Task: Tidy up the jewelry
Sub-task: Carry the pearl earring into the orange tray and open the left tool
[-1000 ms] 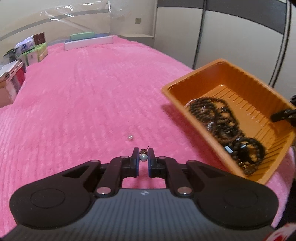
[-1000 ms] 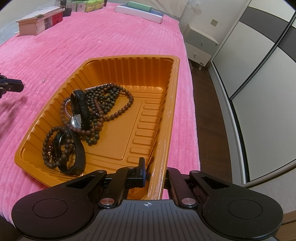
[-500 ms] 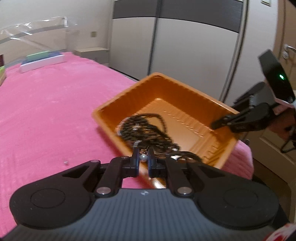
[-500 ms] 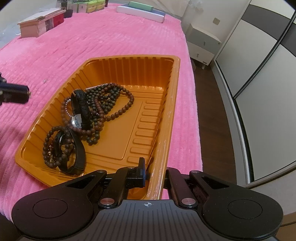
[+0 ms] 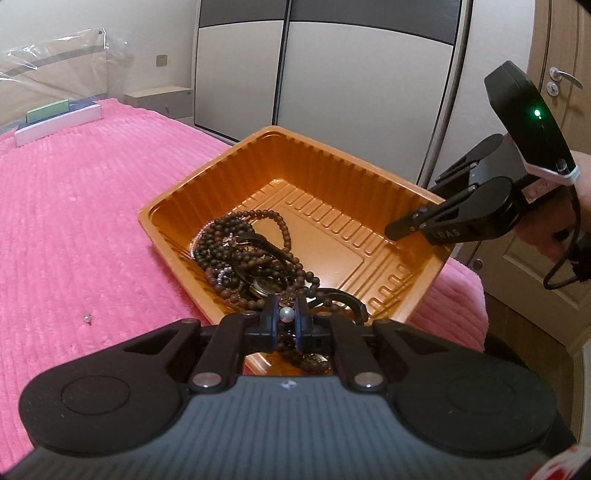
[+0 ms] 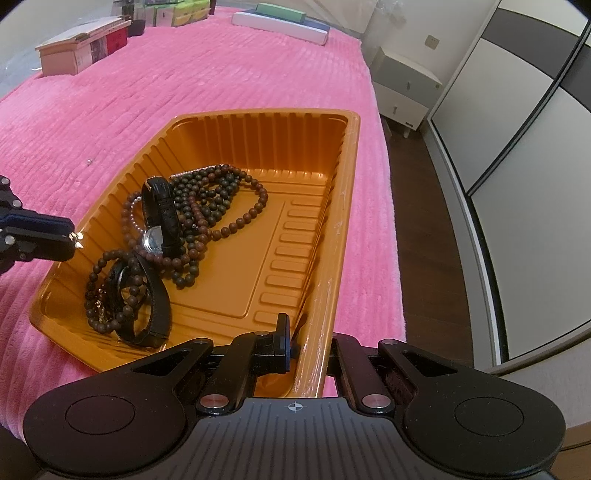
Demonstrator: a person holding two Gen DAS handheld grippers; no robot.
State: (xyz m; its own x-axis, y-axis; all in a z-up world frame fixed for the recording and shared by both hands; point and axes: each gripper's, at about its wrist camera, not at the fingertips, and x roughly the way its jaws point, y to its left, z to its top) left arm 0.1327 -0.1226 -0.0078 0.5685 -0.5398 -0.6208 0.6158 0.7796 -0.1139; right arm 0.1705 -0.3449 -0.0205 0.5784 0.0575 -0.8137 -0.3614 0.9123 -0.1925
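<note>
My left gripper (image 5: 286, 304) is shut on a small pearl earring (image 5: 286, 314) and hangs over the near wall of the orange tray (image 5: 207, 170). From the right wrist view the same gripper (image 6: 70, 236) reaches in at the tray's left rim, and the earring's metal tip (image 6: 78, 240) pokes out. Brown bead strands (image 6: 207, 199), a black-strapped watch (image 6: 162, 214) and a black bracelet (image 6: 157, 295) lie in the tray (image 6: 258, 112). My right gripper (image 6: 308, 332) is shut on the tray's side wall. A second pearl (image 5: 86, 317) lies loose on the pink bedspread.
The pink ribbed bedspread (image 6: 184, 74) stretches far behind the tray. Boxes (image 6: 77, 48) and a flat white box (image 6: 280, 26) sit at its far end. The bed edge drops to a wood floor (image 6: 417, 240) beside the wardrobe doors. A nightstand (image 6: 404, 92) stands in the corner.
My left gripper swung right from the open bedspread to the tray, still holding the pearl earring. The right gripper and the tray stayed put.
</note>
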